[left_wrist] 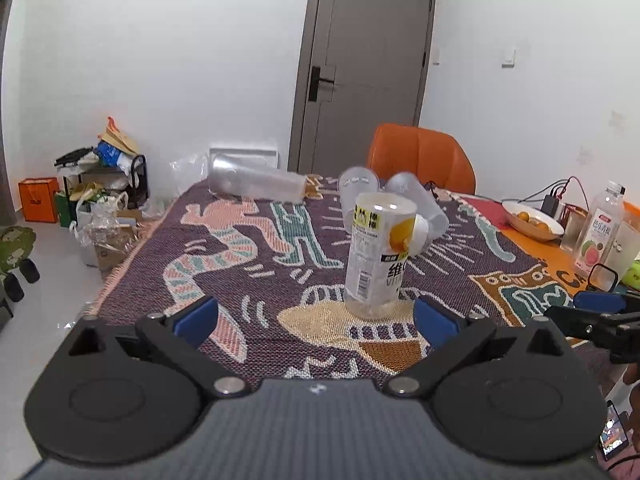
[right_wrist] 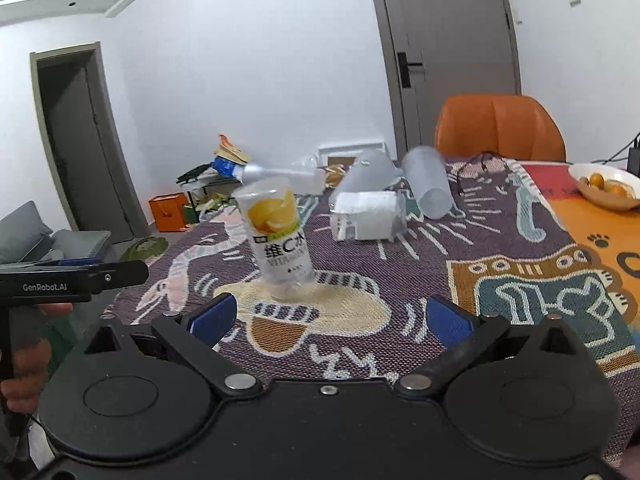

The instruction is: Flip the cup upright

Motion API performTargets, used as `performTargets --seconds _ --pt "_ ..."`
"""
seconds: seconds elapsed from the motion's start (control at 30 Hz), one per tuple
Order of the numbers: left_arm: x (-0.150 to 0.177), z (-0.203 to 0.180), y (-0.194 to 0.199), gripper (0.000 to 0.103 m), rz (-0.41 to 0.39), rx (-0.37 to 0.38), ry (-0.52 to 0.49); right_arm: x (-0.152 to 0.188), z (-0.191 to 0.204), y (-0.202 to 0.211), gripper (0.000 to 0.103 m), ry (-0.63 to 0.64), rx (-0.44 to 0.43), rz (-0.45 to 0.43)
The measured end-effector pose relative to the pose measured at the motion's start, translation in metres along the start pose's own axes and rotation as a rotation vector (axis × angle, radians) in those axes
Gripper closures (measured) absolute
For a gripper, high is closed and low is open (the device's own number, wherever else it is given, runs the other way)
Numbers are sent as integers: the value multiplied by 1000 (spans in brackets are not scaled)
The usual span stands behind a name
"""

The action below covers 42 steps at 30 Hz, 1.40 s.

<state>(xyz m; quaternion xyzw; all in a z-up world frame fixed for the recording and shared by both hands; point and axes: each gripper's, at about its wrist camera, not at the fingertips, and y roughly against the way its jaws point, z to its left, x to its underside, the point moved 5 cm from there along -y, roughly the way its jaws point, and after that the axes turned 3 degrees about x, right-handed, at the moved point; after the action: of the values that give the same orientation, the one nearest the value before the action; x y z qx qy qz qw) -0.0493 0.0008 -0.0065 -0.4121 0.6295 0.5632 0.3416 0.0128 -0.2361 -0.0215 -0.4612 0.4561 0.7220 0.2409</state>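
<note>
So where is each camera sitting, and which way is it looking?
Left wrist: sits on the left hand-held gripper, open, looking across the table at the lemon cup; the right hand-held gripper pokes in at right.
Right wrist: sits on the right one, open, facing the same cup; the left one and a hand show at left.
Both share the cup, orange chair and door.
</note>
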Motion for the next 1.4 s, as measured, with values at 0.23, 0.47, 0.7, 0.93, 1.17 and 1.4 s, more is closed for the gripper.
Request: performTargets --seconds 0.23,0.47,0.7,0.93,1.17,1.4 --pt "3 0 7 0 2 4 -22 2 7 0 0 6 -26 2" --pt "7 2 7 0 2 -2 -26 10 16 -6 0 28 -42 17" --pt "10 2 4 0 9 -5 -32 10 18 -8 0 28 -41 17" --pt "13 3 3 0 19 -7 -31 12 16 -9 0 27 -32 22" --pt "13 3 2 0 23 -4 -28 13 17 -10 0 34 -33 22" --pt "13 1 2 0 22 -3 -36 13 15 -9 0 29 -29 22"
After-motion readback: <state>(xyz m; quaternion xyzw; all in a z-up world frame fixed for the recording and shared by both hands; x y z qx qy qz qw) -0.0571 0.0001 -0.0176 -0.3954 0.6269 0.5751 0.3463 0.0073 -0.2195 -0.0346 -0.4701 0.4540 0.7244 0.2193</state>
